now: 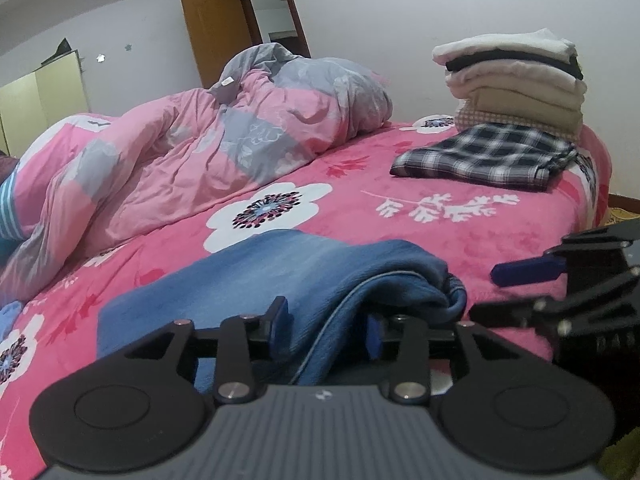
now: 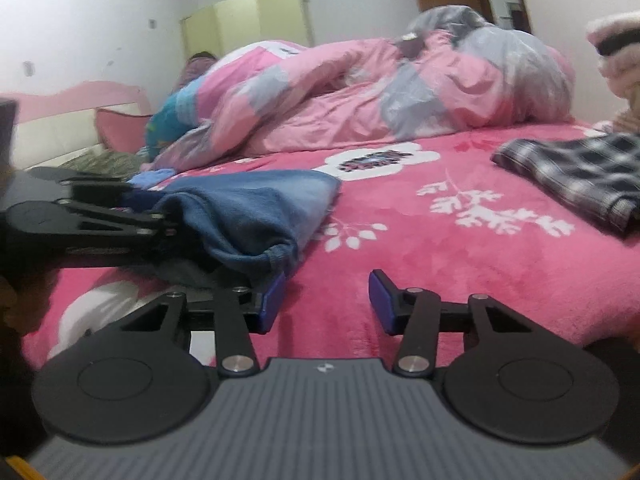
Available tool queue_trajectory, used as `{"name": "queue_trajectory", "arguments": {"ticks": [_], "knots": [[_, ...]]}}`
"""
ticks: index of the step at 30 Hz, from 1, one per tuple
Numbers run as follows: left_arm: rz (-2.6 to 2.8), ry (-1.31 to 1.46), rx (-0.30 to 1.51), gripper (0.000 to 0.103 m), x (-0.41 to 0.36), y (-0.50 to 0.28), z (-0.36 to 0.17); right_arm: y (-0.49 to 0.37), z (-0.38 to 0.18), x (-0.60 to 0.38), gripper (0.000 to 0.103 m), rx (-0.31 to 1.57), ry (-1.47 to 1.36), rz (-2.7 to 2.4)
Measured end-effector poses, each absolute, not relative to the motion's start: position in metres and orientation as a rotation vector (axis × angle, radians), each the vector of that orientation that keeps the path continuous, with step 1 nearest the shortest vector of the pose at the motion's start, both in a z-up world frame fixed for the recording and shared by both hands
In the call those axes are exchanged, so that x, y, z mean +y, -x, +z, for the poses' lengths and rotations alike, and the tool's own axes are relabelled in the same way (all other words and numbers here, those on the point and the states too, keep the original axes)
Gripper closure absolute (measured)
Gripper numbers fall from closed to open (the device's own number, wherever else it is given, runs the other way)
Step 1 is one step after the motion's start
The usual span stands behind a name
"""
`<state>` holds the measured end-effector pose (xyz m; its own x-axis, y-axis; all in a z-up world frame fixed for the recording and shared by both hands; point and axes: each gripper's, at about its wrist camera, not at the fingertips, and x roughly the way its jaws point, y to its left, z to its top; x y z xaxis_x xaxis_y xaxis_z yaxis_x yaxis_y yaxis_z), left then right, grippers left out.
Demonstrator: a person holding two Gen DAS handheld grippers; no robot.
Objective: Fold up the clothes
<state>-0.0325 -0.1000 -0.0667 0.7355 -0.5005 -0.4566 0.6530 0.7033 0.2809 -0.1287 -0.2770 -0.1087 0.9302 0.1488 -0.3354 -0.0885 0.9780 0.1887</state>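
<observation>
So going left to right: a crumpled pink and grey patchwork quilt (image 1: 208,136) is heaped along the far left side of the bed, lying on the bright pink fleece blanket with white flower prints (image 1: 400,216). Near the front edge lies the blue denim-look fleece-lined garment (image 1: 280,272), partly folded over itself, with its thick rolled edge bunched toward the right. The left gripper (image 1: 326,328) has that garment's near edge sitting between its blue pads, fabric filling the gap, so it's clamped on the cloth. From the right wrist view you can see the same garment (image 2: 256,208) sitting just left of the right gripper (image 2: 328,300), whose fingers are spread apart with only pink blanket showing between them; its left pad sits just beside the garment's rolled hem. Further right and well apart, a folded black and white plaid garment (image 1: 484,156) lies flat, and right behind it is a tall stack of folded cream, white and black clothes (image 1: 516,80) against the wall.
</observation>
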Motion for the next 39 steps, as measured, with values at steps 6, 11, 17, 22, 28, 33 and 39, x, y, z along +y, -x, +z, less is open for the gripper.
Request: {"name": "queue_trajectory", "arguments": {"ticks": [6, 11, 17, 22, 28, 33, 39], "knots": [[-0.638, -0.465, 0.365, 0.072, -0.110, 0.028, -0.069, 0.122, -0.112, -0.284, 0.063, 0.356, -0.269, 0.152], [-0.633, -0.486, 0.372, 0.070, -0.111, 0.027, -0.072, 0.115, -0.115, -0.291, 0.079, 0.356, -0.358, 0.175], [-0.687, -0.575, 0.350, 0.048, -0.113, 0.043, -0.072, 0.111, -0.118, -0.297, 0.085, 0.363, -0.426, 0.235], [-0.707, -0.520, 0.371, 0.045, -0.103, 0.051, -0.061, 0.126, -0.117, -0.316, 0.083, 0.370, -0.457, 0.281], [-0.738, -0.365, 0.406, 0.045, -0.096, 0.044, -0.042, 0.122, -0.121, -0.349, 0.083, 0.337, -0.690, 0.315], [-0.750, -0.378, 0.407, 0.045, -0.095, 0.045, -0.038, 0.106, -0.129, -0.347, 0.083, 0.374, -0.782, 0.383], [-0.711, -0.395, 0.411, 0.044, -0.095, 0.044, -0.043, 0.088, -0.138, -0.340, 0.088, 0.418, -0.871, 0.476]]}}
